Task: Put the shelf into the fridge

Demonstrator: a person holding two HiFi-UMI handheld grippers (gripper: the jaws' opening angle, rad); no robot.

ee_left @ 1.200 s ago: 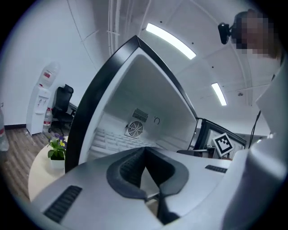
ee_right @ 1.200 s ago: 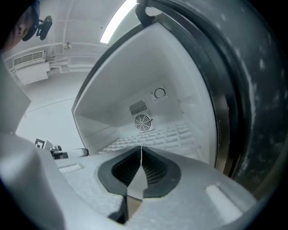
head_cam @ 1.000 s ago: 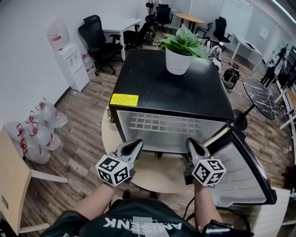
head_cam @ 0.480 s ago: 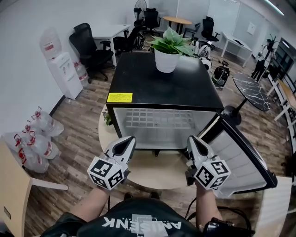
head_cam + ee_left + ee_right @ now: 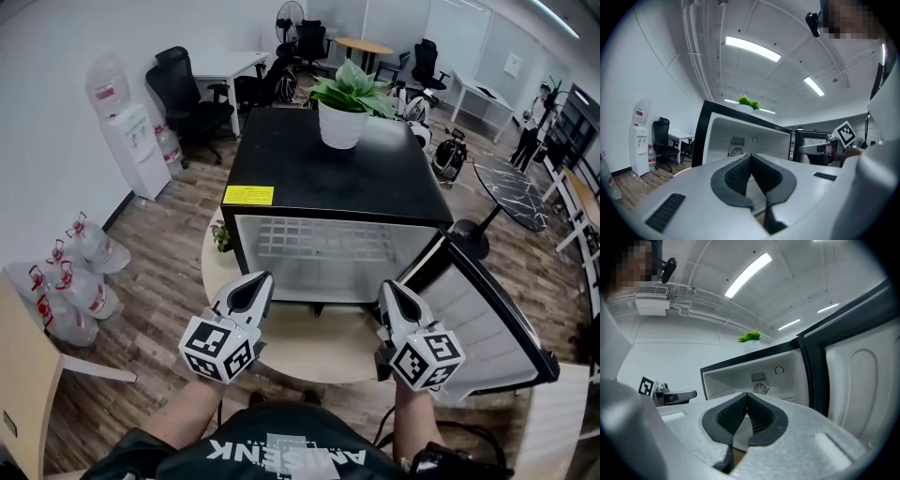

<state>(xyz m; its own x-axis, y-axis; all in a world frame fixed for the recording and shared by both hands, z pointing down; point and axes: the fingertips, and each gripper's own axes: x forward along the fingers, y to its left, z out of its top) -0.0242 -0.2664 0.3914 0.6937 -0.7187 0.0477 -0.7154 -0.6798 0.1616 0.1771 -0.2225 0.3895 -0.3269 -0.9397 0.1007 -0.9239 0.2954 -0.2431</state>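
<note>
The black mini fridge [image 5: 328, 169] stands on a round table [image 5: 309, 349] with its door [image 5: 487, 328] swung open to the right. A white wire shelf [image 5: 323, 246] lies level inside the fridge's cavity. My left gripper [image 5: 253, 289] and right gripper [image 5: 392, 296] hover side by side just in front of the opening, both shut and empty, touching nothing. The left gripper [image 5: 751, 161] faces the white interior [image 5: 736, 138] in its own view. From the right gripper [image 5: 746, 401] I see the back wall with its fan [image 5: 760, 389] and the door [image 5: 862, 380].
A potted plant [image 5: 345, 111] stands on the fridge's top. A water dispenser [image 5: 131, 141] and several water bottles [image 5: 70, 281] are at the left, with a wooden board [image 5: 23, 375] near my left elbow. Office chairs and desks fill the back.
Both grippers have drawn slightly back from the fridge's opening and risen a little. The shelf has stayed inside the fridge.
</note>
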